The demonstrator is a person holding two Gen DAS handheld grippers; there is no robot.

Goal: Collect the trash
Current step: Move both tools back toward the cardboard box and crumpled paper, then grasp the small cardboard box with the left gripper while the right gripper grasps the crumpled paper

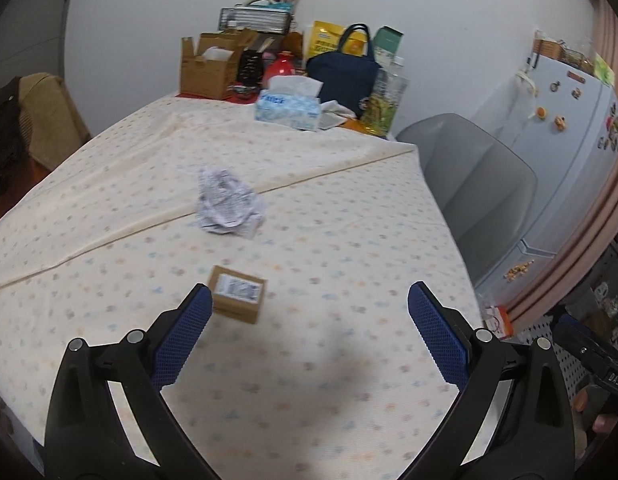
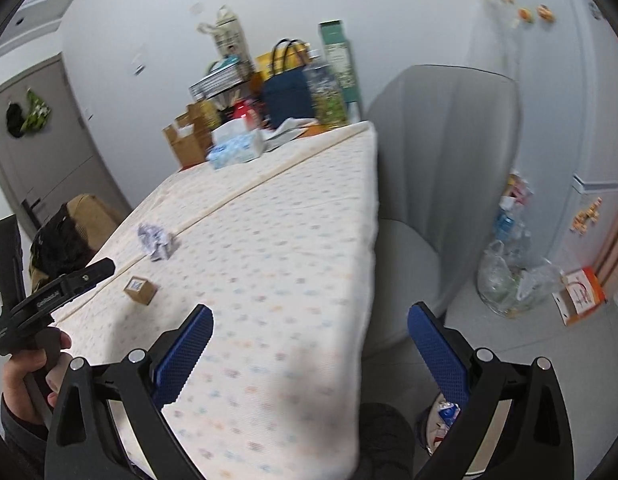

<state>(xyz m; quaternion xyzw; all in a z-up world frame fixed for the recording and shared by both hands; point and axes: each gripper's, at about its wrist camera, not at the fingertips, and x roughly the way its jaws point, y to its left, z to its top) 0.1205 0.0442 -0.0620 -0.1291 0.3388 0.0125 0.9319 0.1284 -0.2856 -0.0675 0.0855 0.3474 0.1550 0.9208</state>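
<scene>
A crumpled printed paper (image 1: 228,205) lies on the table's dotted cloth (image 1: 329,248). A small brown cardboard box (image 1: 238,293) with a white label lies nearer, just ahead of my left gripper's left finger. My left gripper (image 1: 309,300) is open and empty, hovering over the table. In the right wrist view, the paper (image 2: 156,241) and the box (image 2: 140,289) lie to the left. My right gripper (image 2: 309,322) is open and empty, over the table's right edge. The left gripper's handle, held in a hand (image 2: 27,372), shows at far left.
Clutter stands at the table's far end: a tissue box (image 1: 288,109), an open carton (image 1: 210,65), a navy bag (image 1: 344,69). A grey chair (image 2: 437,168) stands right of the table. A clear bag of trash (image 2: 513,280) and an orange-white box (image 2: 580,295) lie on the floor by the fridge (image 1: 565,152).
</scene>
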